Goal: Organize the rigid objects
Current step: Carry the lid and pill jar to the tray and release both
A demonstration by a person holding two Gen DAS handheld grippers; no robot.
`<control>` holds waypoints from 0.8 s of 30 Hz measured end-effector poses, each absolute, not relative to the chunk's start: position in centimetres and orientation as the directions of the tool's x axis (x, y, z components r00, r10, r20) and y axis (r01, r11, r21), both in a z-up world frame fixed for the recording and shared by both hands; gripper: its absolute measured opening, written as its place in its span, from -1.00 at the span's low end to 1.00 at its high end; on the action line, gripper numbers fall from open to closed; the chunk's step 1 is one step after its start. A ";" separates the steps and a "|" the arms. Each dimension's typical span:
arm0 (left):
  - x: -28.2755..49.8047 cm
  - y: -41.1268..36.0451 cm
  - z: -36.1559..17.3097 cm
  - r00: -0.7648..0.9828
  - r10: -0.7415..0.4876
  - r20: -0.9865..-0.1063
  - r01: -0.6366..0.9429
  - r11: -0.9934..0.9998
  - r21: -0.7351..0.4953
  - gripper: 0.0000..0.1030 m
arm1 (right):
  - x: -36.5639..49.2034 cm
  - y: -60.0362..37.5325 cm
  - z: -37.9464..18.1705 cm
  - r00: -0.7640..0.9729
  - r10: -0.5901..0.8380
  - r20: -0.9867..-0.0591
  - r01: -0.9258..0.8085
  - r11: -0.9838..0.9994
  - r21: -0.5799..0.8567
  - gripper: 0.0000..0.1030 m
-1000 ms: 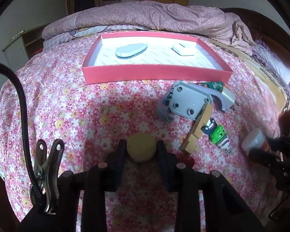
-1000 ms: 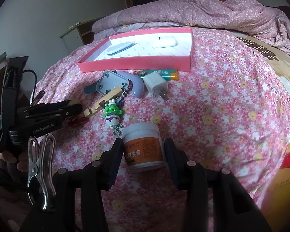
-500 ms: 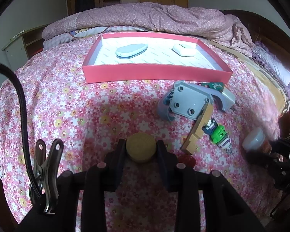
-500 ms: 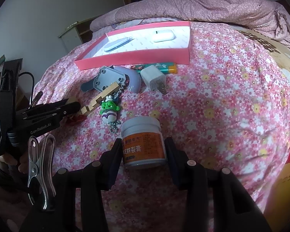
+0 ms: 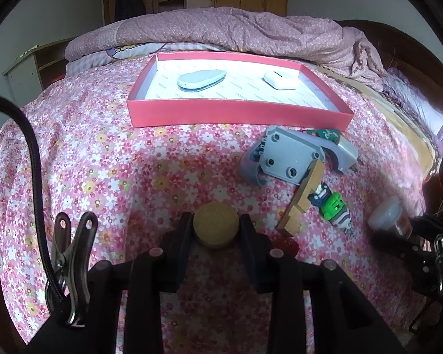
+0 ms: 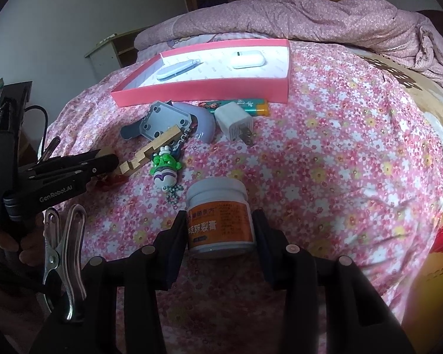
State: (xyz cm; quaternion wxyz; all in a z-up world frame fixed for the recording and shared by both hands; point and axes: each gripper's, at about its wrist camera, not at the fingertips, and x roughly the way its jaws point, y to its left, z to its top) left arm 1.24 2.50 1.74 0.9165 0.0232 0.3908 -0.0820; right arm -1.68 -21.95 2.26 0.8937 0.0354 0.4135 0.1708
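Observation:
My left gripper (image 5: 215, 227) is shut on a round tan cork (image 5: 215, 224) above the flowered bedspread. My right gripper (image 6: 220, 224) is shut on a white jar with an orange label (image 6: 220, 218) and holds it up; the jar also shows in the left wrist view (image 5: 388, 214). A red shallow box (image 5: 239, 113) lies further back, holding a pale blue oval case (image 5: 200, 79) and a white earbud case (image 5: 280, 78). In the right wrist view the box (image 6: 203, 96) is at the upper left.
Between the grippers and the box lie a grey plastic part (image 5: 289, 159), a wooden block (image 5: 305, 197), a green toy figure (image 5: 332, 208), a white charger plug (image 6: 234, 121) and a green-orange lighter (image 6: 245, 106). A crumpled pink quilt (image 5: 251, 35) lies behind the box.
Both grippers have lifted a little with the cork and the jar held in them. The box and loose items have not moved.

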 end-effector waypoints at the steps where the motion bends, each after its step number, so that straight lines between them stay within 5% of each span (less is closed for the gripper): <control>1: 1.2 2.6 1.7 0.681 -0.135 -0.719 0.169 0.985 -0.025 -0.36 | -1.7 -21.9 2.3 0.601 0.333 -0.727 -0.273 0.940 0.205 -0.15; 24: 2.7 3.7 6.2 0.726 -0.143 -0.673 0.171 0.985 -0.024 -0.36 | -0.4 -22.6 4.6 0.635 0.319 -0.703 -0.242 0.947 0.211 -0.16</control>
